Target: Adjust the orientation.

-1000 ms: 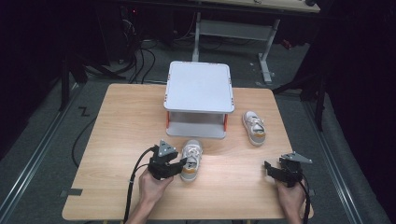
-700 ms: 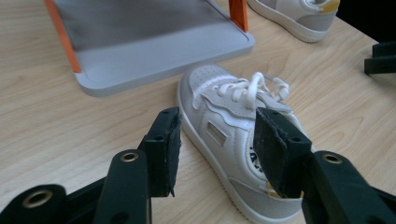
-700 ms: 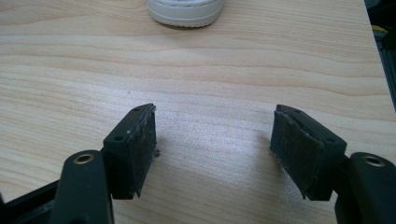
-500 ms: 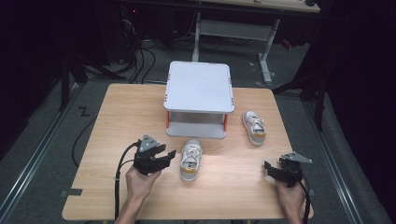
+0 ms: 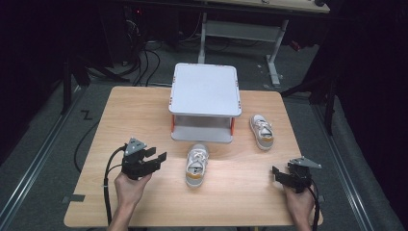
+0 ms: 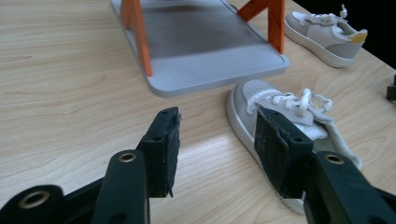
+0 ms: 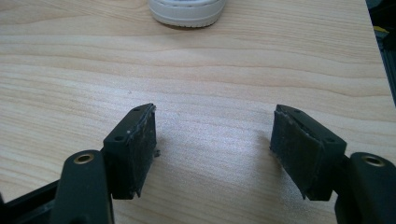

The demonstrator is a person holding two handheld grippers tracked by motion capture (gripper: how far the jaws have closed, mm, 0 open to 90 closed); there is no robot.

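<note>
So here's where you're at: your left gripper [image 5: 155, 159] sits in the lower left of the high view, off to the left of the near shoe [image 5: 196, 165] and not touching it. Its jaws stand apart with only bare table between them, and they've just been opening a bit wider. That shoe lies on the wooden table [image 5: 134, 110] just below the front of the little white rack [image 5: 206, 89], toe pointing up toward it, laces flopped loose in the left gripper view [image 6: 299, 100]. The second shoe [image 5: 261, 130] is parked to the right of the rack, well apart from the first. Your right gripper [image 5: 279, 173] is down in the lower right corner, jaws wide apart over empty wood. My read is one shoe looks set down in front and let go, the rack shelves are bare as far as I can see, and the right-hand shoe hasn't been touched.
</note>
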